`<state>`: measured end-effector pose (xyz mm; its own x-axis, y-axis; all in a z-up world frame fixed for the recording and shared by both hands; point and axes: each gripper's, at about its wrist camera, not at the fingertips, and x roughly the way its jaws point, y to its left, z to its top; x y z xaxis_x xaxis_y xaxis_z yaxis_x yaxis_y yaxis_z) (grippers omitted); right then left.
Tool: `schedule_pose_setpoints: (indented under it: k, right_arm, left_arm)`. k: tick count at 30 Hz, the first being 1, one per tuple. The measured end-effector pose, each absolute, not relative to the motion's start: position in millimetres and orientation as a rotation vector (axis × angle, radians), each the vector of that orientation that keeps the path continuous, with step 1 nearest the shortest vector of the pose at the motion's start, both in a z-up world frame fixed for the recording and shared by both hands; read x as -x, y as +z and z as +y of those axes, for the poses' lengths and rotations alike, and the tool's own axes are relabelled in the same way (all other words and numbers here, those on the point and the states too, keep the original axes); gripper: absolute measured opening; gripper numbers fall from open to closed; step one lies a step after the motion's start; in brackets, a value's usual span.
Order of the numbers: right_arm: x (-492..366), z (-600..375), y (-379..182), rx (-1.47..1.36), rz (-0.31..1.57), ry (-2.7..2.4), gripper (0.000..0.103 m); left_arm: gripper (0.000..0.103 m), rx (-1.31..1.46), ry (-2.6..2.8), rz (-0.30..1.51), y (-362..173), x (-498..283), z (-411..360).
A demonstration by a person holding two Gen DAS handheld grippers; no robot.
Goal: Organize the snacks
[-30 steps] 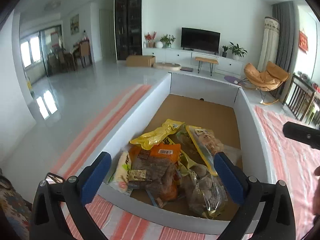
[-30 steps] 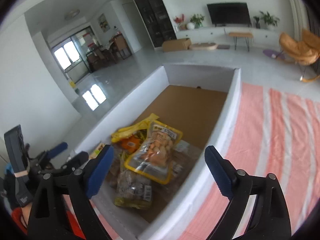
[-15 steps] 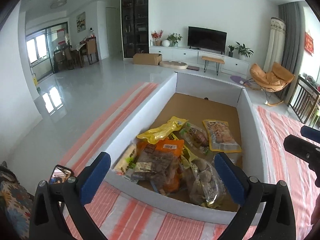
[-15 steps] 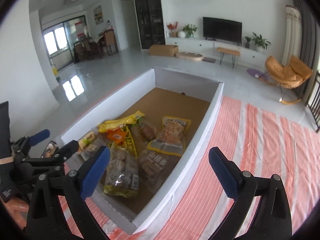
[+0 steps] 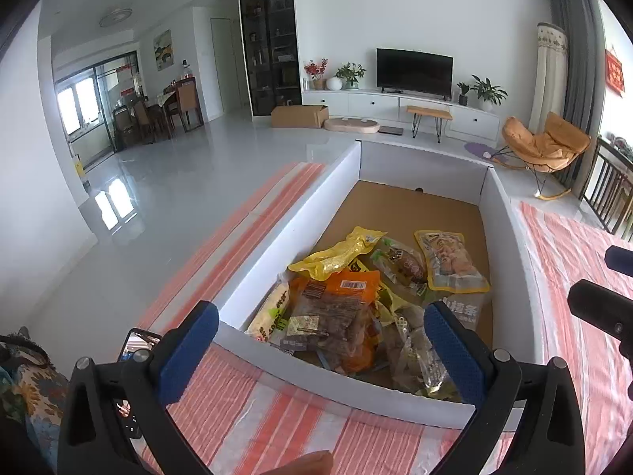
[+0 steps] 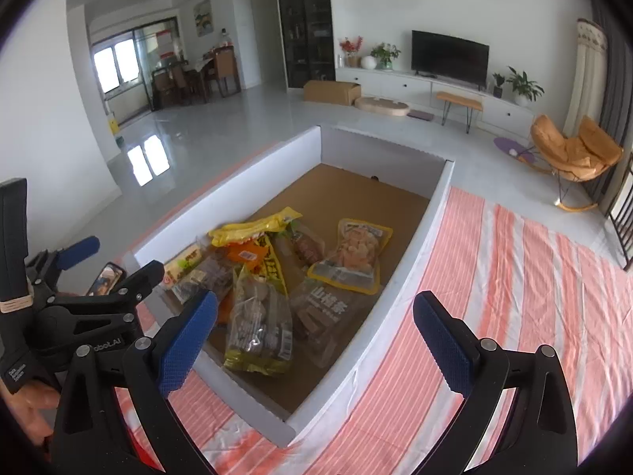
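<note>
A shallow white-walled cardboard tray with a bare brown corrugated floor [image 6: 368,192] is set on a cloth striped in orange-pink and white [image 6: 514,277], whose weave is wrinkled to the right of the tray. A heap of glossy plastic snack packets [image 6: 269,277] is gathered at the near end of the tray. Among them are seen a long crinkled yellow pouch [image 5: 336,251], an orange packet with a barcode label [image 5: 348,289], a yellow-edged clear bag of pale fried pieces [image 6: 356,253] lying flat toward the right wall, a clear sachet printed with white characters [image 6: 328,312] and a yellow-trimmed bag of dark round pieces [image 6: 257,324]. The far half of the tray floor is left uncovered.

The left gripper [image 5: 316,340] is held over the near wall with its blue ribbed pads spread wide and nothing between them. The right gripper [image 6: 312,332] is likewise spread, its jaws having just been opening, with nothing grasped; it is poised above the tray's near right corner.

Beyond the tray, a polished pale floor [image 5: 166,182], a wall-mounted dark television [image 5: 413,71] over a long white cabinet and an orange rocking chair [image 5: 542,146] are seen. A dark phone [image 5: 134,352] lies at the cloth's near left edge.
</note>
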<state>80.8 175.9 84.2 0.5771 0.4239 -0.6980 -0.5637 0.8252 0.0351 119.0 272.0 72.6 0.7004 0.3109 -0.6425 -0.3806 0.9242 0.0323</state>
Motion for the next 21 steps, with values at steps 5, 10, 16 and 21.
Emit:
schedule_pose_setpoints:
  k: [5, 10, 16, 21]
  right_arm:
    - [-80.1, 176.3, 85.6, 0.206, 0.757, 0.577, 0.100]
    - [-81.9, 175.9, 86.7, 0.215, 0.760, 0.577, 0.100]
    - [-81.2, 178.0, 84.3, 0.221, 0.768, 0.584, 0.100]
    - [-81.5, 182.6, 81.6, 0.230, 0.778, 0.590, 0.100]
  left_arm:
    - [0.103, 0.111, 0.404, 0.694, 78.8, -119.1, 269.2]
    - [0.103, 0.018, 0.499, 0.757, 78.1, -128.9, 265.0]
    - [0.103, 0.083, 0.414, 0.751, 75.6, -125.3, 272.6]
    - [0.103, 0.103, 0.408, 0.741, 79.0, -123.2, 278.3]
